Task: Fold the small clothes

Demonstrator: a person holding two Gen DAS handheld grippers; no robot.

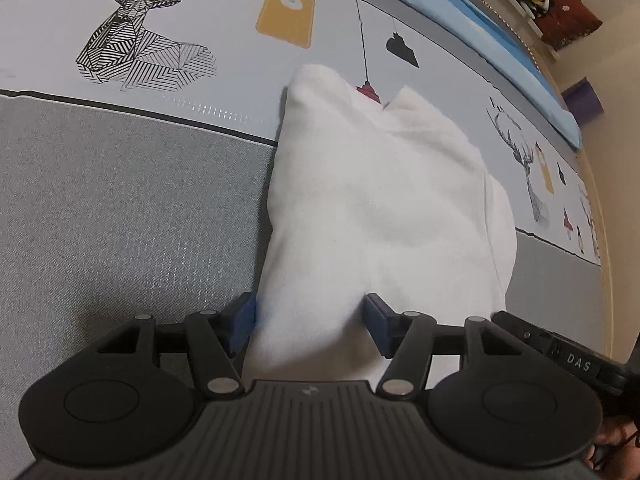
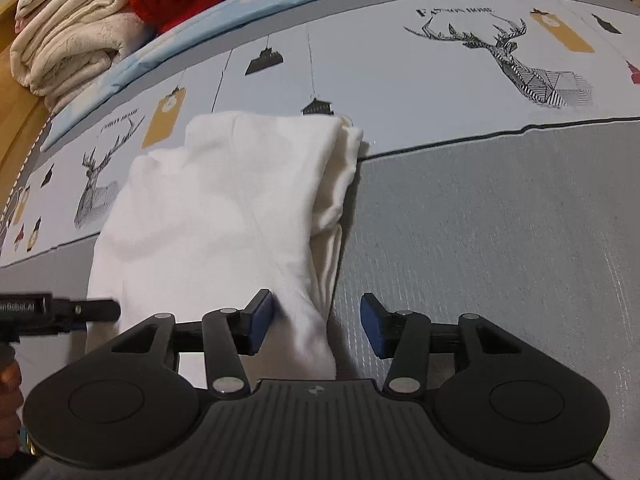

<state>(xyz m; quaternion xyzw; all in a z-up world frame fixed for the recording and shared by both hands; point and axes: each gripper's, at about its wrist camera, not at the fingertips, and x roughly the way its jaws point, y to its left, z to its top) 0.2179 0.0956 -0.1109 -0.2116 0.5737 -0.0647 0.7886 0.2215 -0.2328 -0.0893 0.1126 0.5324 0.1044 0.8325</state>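
My left gripper [image 1: 310,322] stands with its jaws apart, the near left corner of the white garment [image 1: 384,208] lying between the blue pads [image 1: 242,326] but not pinched; cloth may brush the left pad, I cannot tell for sure. My right gripper [image 2: 316,324] is apart too, straddling the garment's near right edge: its left pad [image 2: 260,322] sits over the cloth, its right one over the bare grey bedcover [image 2: 500,240]. So neither holds anything.

The garment [image 2: 224,208] lies on the bed, folded lengthwise into a long strip, running from my grippers away to the band printed with deer [image 1: 140,36]. Layers show stacked along its right edge.

I judge the step in hand is letting go after a fold, with a crosswise fold to follow. To do it well:

- I lift both grippers straight off so the pads do not drag the top layer.
- I check the near edge lies flat; the cloth humps a little in the middle.
- For the next fold I take the two near corners through all layers, especially the stacked right edge, which could slip apart.
- I carry both corners evenly toward the far end, keeping the side edges in line.

A stack of folded towels [image 2: 68,36] sits beyond the bed.
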